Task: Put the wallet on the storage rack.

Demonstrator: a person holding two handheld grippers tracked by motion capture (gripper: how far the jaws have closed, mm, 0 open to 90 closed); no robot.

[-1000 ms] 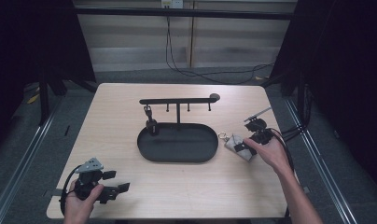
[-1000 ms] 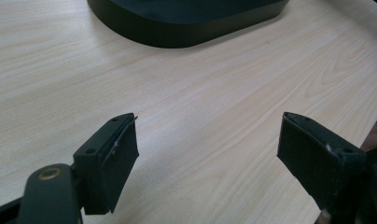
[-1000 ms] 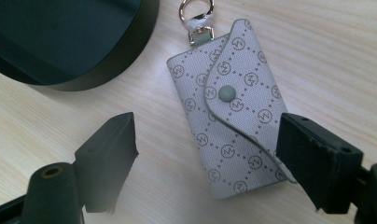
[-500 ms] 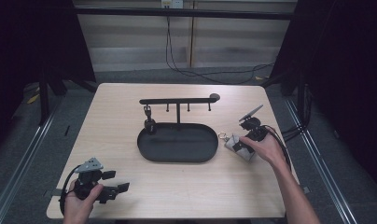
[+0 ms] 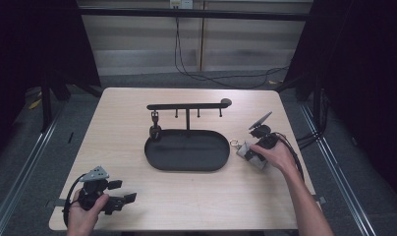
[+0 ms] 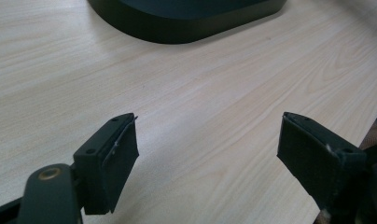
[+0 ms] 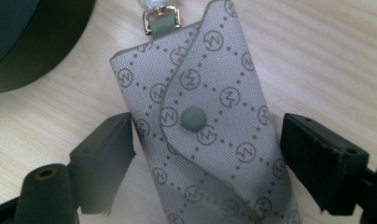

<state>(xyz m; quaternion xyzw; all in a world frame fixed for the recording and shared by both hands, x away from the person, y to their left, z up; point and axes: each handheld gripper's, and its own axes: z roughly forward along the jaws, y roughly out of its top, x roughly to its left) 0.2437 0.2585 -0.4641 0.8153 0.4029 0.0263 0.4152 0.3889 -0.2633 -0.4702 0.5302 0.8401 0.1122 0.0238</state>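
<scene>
Right hand-held gripper [image 7: 200,154] sits low over the grey patterned key pouch [image 7: 205,126], jaws wide apart and straddling it — not yet closed on it. The pouch lies flat on the table [image 5: 295,113] just right of the black oval tray [image 5: 186,150], its metal ring [image 5: 233,143] pointing toward the tray. Compared with a second ago, the right hand [image 5: 277,157] has shifted closer in over the pouch; a pinch looks imminent, judging by the alignment. Left hand-held gripper [image 5: 123,199] has not moved, parked well off the tray's near-left side, jaws wide, holding nothing. The hook stand [image 5: 186,106] behind the tray carries one dark item [image 5: 155,129] at its left end.
</scene>
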